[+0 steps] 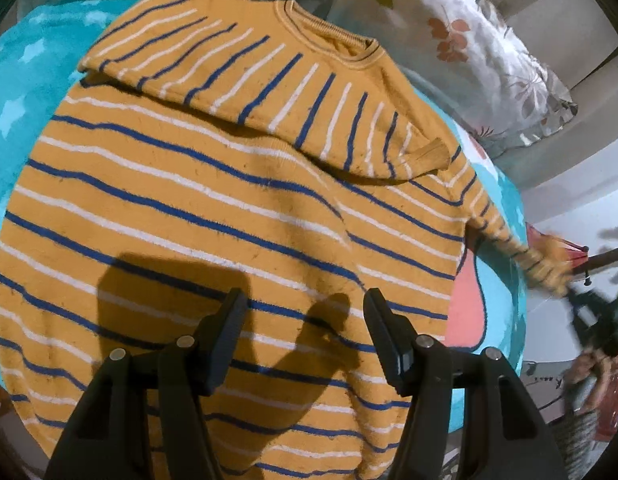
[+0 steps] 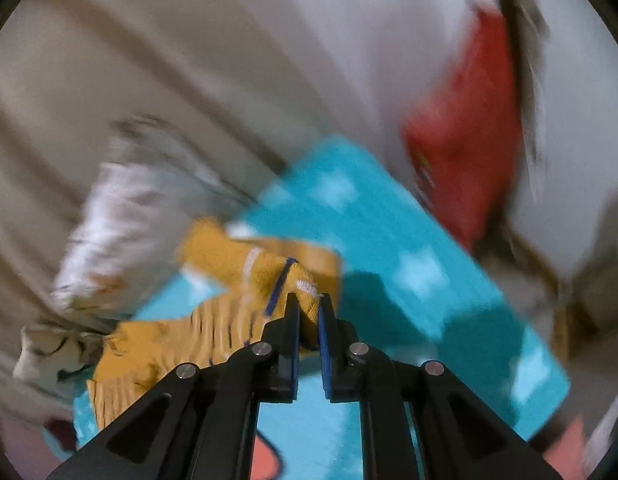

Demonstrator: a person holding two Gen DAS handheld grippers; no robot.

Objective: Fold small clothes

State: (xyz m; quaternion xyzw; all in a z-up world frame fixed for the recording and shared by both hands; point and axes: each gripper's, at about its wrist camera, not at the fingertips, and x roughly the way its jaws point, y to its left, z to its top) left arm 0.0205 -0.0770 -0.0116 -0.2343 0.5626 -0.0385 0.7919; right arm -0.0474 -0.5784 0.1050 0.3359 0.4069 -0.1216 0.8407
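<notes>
A mustard sweater (image 1: 213, 216) with blue and white stripes lies flat on a turquoise blanket (image 1: 33, 80). One sleeve is folded across its chest, with the cuff (image 1: 429, 156) pointing right. My left gripper (image 1: 305, 304) hovers open over the lower body of the sweater with nothing between its fingers. The other sleeve (image 1: 505, 240) stretches off the right side to my blurred right gripper (image 1: 589, 312). In the right wrist view that gripper (image 2: 309, 300) is shut on the sleeve cuff (image 2: 307, 284), and the sleeve (image 2: 213, 332) trails down to the left.
A floral white cloth (image 1: 489, 60) lies beyond the sweater's collar. The blanket carries a coral patch (image 1: 465, 312) at the right. A red object (image 2: 469, 140) sits past the blanket's far edge. A person's patterned clothing (image 1: 585, 408) shows at the lower right.
</notes>
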